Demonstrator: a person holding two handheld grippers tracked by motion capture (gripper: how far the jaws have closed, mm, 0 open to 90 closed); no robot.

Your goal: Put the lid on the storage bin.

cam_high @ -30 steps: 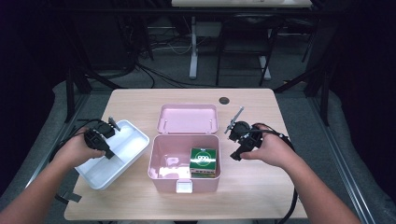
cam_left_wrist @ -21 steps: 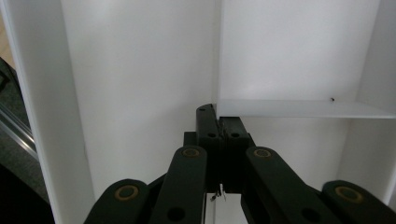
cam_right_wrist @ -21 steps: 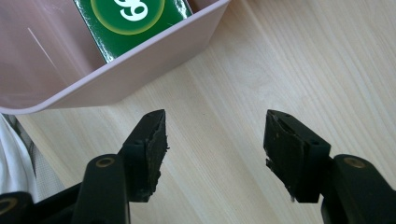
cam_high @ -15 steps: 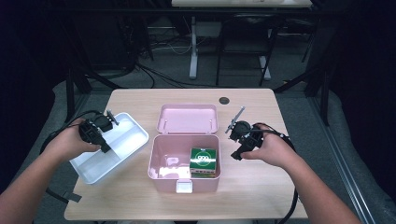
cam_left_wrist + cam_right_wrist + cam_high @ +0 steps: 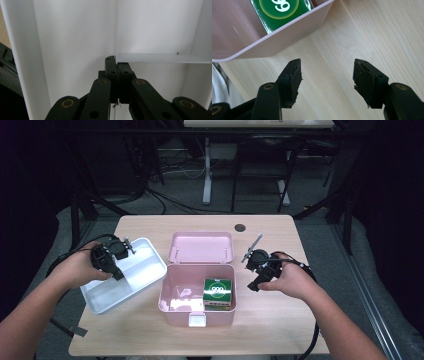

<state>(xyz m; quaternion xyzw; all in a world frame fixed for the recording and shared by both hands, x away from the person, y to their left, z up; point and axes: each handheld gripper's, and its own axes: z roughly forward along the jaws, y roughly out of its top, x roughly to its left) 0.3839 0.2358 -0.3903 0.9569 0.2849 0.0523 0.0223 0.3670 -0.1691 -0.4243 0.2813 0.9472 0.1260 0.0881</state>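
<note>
A person sits at a light wooden table (image 5: 280, 330) with a two-jaw gripper in each hand. The left gripper (image 5: 111, 259) is clenched on the thin inner divider (image 5: 160, 58) of a white tray (image 5: 145, 270); in the left gripper view the black jaws meet tight together at the divider's near end, with the tray's white floor spreading beyond and to either side of them. From above, the tray sits tilted at the table's left side, its near end over the table edge.

The right gripper (image 5: 327, 75) is released, its jaws standing apart with nothing between them, just above bare wood. A little beyond its fingertips stands the corner of an open pink box (image 5: 172, 307), which holds a green packet (image 5: 218, 292) printed with white numerals. The box's lid (image 5: 200, 247) lies folded back flat behind it. The pink box stands between the two grippers, just beside the tray. A small dark round spot (image 5: 240, 227) sits near the table's far edge, well beyond the right gripper.
</note>
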